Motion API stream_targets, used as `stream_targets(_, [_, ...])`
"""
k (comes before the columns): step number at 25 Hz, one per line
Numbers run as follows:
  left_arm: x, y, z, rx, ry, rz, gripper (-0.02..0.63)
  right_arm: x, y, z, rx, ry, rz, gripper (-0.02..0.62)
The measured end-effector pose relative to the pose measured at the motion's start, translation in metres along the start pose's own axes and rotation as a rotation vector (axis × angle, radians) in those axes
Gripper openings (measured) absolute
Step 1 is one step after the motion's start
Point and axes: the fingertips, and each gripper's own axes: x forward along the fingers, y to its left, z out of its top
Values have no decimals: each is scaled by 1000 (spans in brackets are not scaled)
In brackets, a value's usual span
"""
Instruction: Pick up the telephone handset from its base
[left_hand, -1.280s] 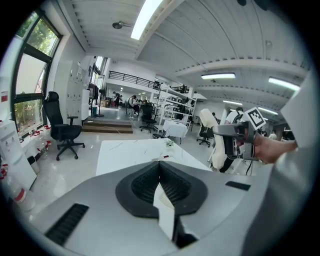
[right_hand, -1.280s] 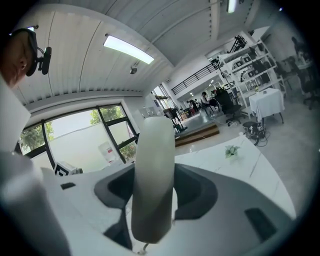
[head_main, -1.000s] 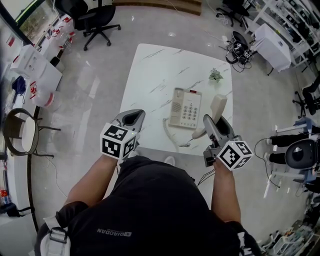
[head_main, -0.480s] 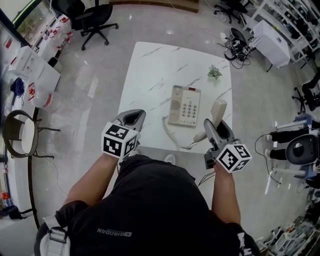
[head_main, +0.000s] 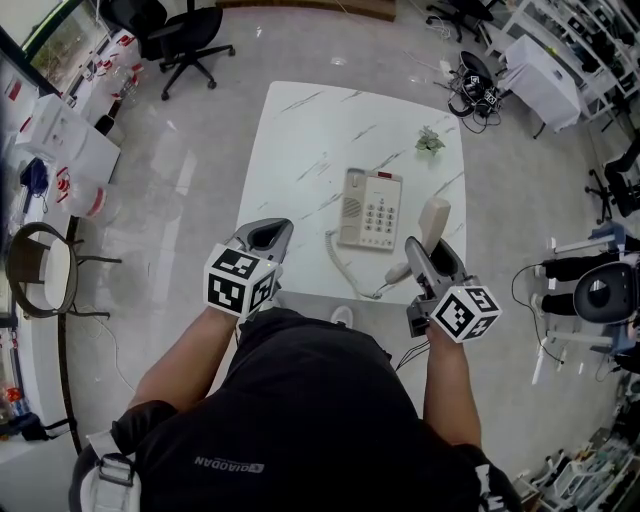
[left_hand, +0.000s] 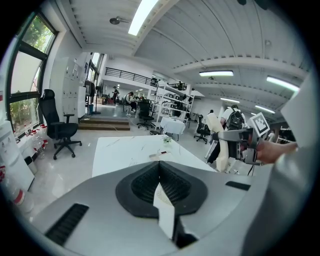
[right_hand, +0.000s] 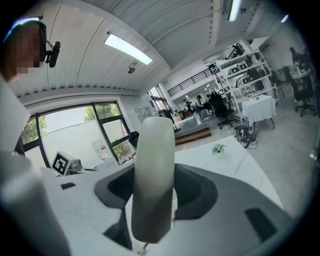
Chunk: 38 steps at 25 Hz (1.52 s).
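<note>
The cream telephone base (head_main: 371, 208) with its keypad lies on the white marble table (head_main: 300, 150). Its handset (head_main: 431, 222) (right_hand: 154, 175) is off the base, held upright above the table's right front by my right gripper (head_main: 428, 252), which is shut on it. A coiled cord (head_main: 343, 266) runs from the base to the handset's lower end. My left gripper (head_main: 263, 238) hovers at the table's front left edge, jaws closed with nothing between them (left_hand: 161, 192). In the left gripper view the handset (left_hand: 220, 142) shows at right, in the other gripper.
A small green plant (head_main: 431, 142) sits at the table's far right. A black office chair (head_main: 185, 35) stands beyond the table on the left. White boxes (head_main: 65, 140) and a round chair (head_main: 40, 262) line the left side. Cables and shelves crowd the right.
The right gripper with the handset has stayed nearly still, shifting slightly. The head view has drifted a little. The left gripper has not moved.
</note>
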Motion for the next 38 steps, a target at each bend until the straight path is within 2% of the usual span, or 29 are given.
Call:
stream_targets(18, [2, -6, 4, 12, -2, -15, 0, 3, 3, 0, -3, 5, 7, 219])
stream_targets(26, [5, -12, 2, 8, -3, -25, 0, 4, 4, -2, -41, 14, 3, 219])
stream_targets(38, [6, -9, 1, 7, -1, -27, 0, 9, 4, -4, -26, 14, 7, 219])
